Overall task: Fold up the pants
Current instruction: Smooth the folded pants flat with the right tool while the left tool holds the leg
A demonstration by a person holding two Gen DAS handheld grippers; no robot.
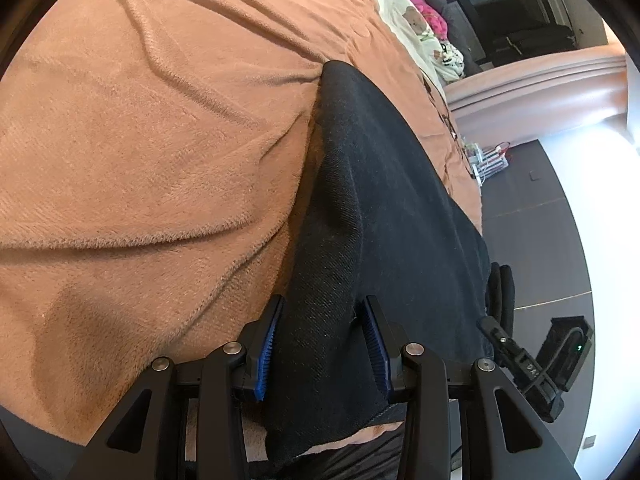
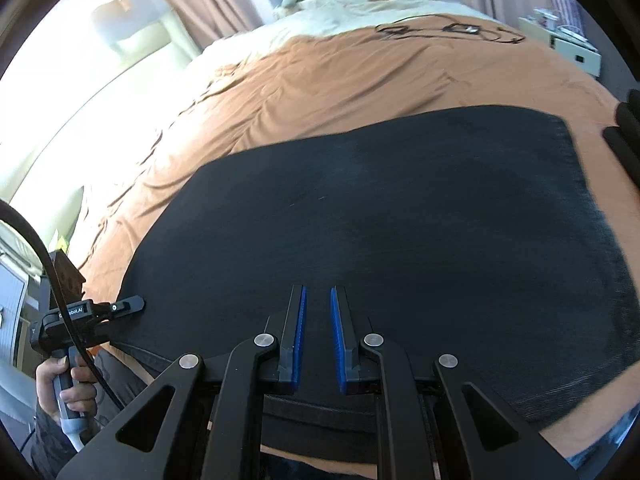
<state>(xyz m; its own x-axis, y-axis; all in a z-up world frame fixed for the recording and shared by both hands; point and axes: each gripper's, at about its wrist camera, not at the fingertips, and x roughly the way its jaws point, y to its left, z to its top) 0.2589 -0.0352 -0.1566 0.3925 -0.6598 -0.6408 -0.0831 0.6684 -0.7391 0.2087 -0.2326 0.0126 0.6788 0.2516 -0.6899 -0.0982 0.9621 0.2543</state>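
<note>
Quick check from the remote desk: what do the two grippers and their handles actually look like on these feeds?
Both are matte black linkage frames with round silver pivot pins and ribbed blue pads on the fingers. The left gripper and right gripper match. In the right wrist view, the left unit's body bears small white lettering, has a grey-ended handle, and trails a black cable. No sleeve is clearly visible.

left claw (image 1: 322, 344): parted | right claw (image 2: 318, 334): nearly closed, empty
</note>
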